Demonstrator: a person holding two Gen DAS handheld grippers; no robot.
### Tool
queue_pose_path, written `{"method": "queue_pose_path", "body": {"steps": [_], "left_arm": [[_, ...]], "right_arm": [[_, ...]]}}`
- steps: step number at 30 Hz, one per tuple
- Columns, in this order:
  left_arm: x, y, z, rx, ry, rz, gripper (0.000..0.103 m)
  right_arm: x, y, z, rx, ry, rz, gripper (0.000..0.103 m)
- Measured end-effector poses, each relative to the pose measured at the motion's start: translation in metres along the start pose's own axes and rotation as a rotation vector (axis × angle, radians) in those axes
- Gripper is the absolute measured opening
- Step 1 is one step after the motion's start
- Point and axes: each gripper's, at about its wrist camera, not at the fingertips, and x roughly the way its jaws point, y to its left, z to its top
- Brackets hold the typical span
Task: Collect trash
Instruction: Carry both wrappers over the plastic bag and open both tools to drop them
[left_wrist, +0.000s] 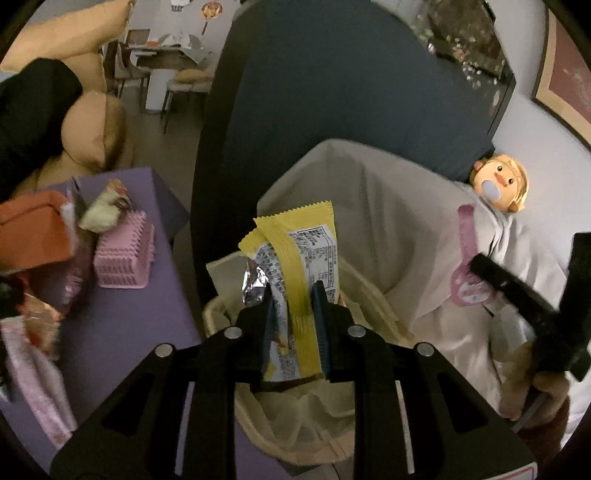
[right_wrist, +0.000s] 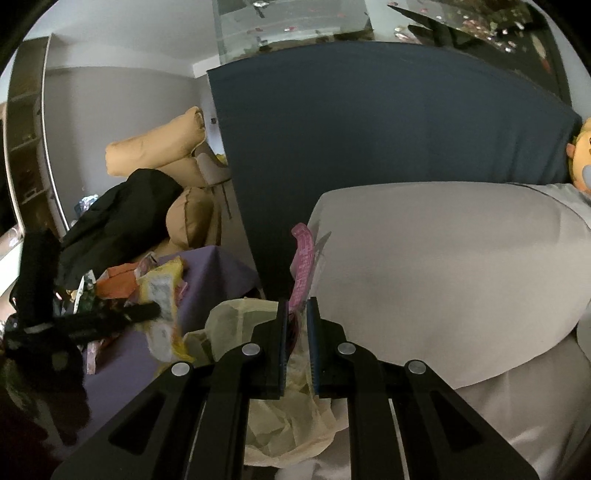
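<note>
My left gripper (left_wrist: 293, 291) is shut on a yellow snack wrapper (left_wrist: 306, 243) that sticks up between its pads, with a scrap of silver foil (left_wrist: 255, 284) beside it. Right under it is a bin lined with a pale yellow bag (left_wrist: 295, 417). My right gripper (right_wrist: 298, 302) is shut on a pink wrapper (right_wrist: 303, 258), and it also hangs over the lined bin (right_wrist: 284, 417). The left wrist view shows the right gripper (left_wrist: 476, 264) at the right edge with the pink wrapper (left_wrist: 466, 254). The right wrist view has the left gripper (right_wrist: 157, 312) and the yellow wrapper (right_wrist: 162, 295) at the left.
A purple table (left_wrist: 122, 332) left of the bin carries more wrappers (left_wrist: 107, 206), a pink ribbed block (left_wrist: 123, 254) and an orange box (left_wrist: 33, 229). A dark blue panel (left_wrist: 332, 92) stands behind. A cream pillow (right_wrist: 443, 266), a doll head (left_wrist: 500, 184) and tan cushions (right_wrist: 155, 151) lie around.
</note>
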Motion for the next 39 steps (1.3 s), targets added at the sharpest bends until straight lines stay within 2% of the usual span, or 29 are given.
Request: {"method": "queue_pose_path", "body": {"steps": [2,5,10,16,21,25,27,28,29,34,39], "left_arm": [[0.017,0.006,-0.003,-0.03,0.04,-0.024,0.036],[0.025,0.017,-0.009,-0.087,0.087,-0.034,0.045],[0.004,0.03,-0.01,-0.086,0.066,0.035,0.047],[-0.039,0.056,-0.015,-0.09,0.046,0.114,0.05],[-0.08,0.084,-0.029,-0.075,0.014,0.148,0.052],[-0.106,0.112,-0.041,-0.098,-0.02,0.175,0.056],[-0.115,0.125,-0.045,-0.118,-0.031,0.191,0.057],[-0.12,0.134,-0.047,-0.133,-0.038,0.204,0.057],[-0.124,0.142,-0.05,-0.146,-0.042,0.214,0.057],[-0.141,0.178,-0.061,-0.205,-0.069,0.268,0.057],[-0.157,0.21,-0.073,-0.265,-0.101,0.306,0.057]], "right_arm": [[0.002,0.0,0.0,0.003,-0.004,-0.001,0.011],[0.005,0.008,0.001,-0.013,-0.013,0.016,0.011],[0.02,0.023,-0.004,-0.028,0.021,0.072,0.011],[0.066,0.049,-0.023,-0.023,0.121,0.136,0.011],[0.099,0.068,-0.042,-0.04,0.221,0.139,0.011],[0.113,0.074,-0.055,-0.053,0.263,0.117,0.013],[0.115,0.073,-0.059,-0.046,0.275,0.109,0.024],[0.115,0.072,-0.06,-0.034,0.276,0.109,0.039],[0.115,0.071,-0.06,-0.024,0.271,0.111,0.048],[0.103,0.073,-0.055,-0.028,0.25,0.085,0.049],[0.091,0.095,-0.046,-0.075,0.237,0.09,0.054]]}}
